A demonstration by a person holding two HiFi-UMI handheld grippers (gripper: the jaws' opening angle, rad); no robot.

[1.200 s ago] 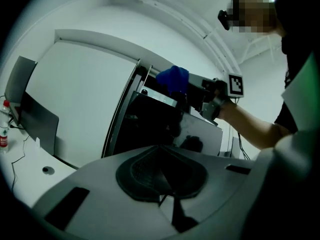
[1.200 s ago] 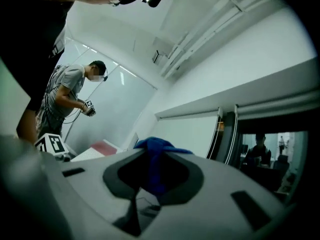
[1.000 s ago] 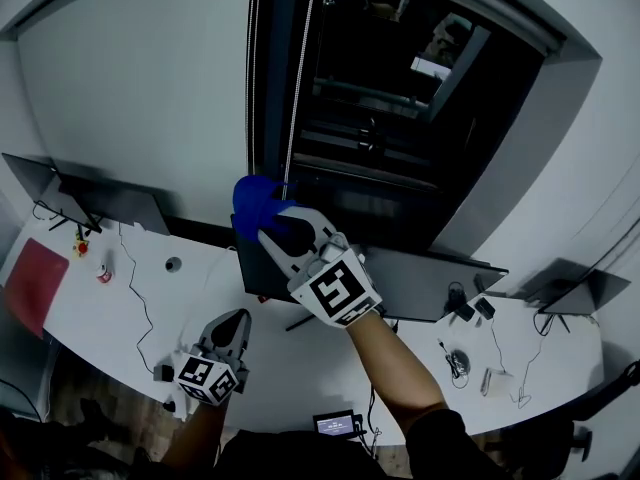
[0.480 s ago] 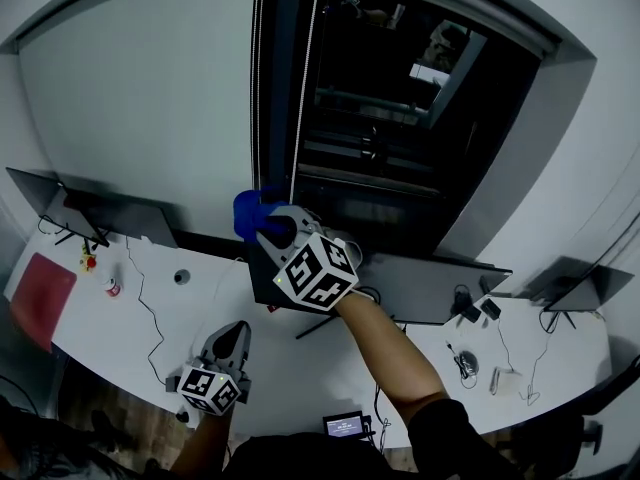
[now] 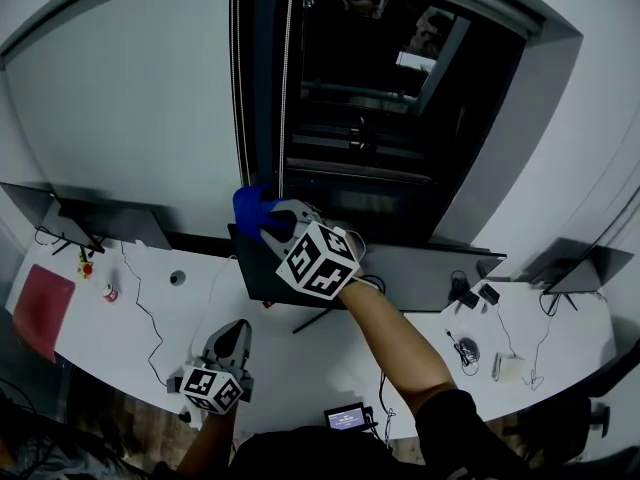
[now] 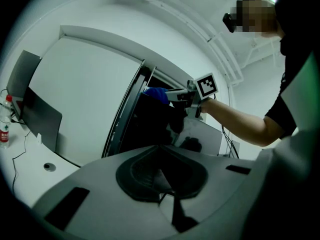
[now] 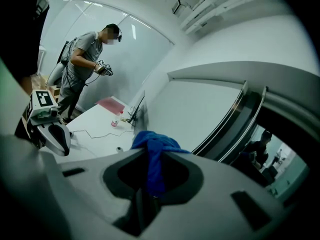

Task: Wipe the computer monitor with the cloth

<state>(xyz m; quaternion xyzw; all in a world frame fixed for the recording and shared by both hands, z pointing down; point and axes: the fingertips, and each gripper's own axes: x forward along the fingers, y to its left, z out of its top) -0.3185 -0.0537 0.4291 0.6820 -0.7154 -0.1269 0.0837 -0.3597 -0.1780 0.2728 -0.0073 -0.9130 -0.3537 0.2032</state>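
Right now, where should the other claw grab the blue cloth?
Probably the loose bunch of the blue cloth poking past the tips of the right claw, coming from the left side, where it sticks out. The rest is pinched between the jaws.

- A white table (image 5: 120,333) runs left to right.
- A red pad (image 5: 38,306) lies at its left end, with a small bottle (image 5: 109,293) near it.
- A thin cable (image 5: 143,318) trails across.
- The monitor (image 5: 420,280) stands mid-table.
- A white box (image 5: 508,368) lies toward the right.
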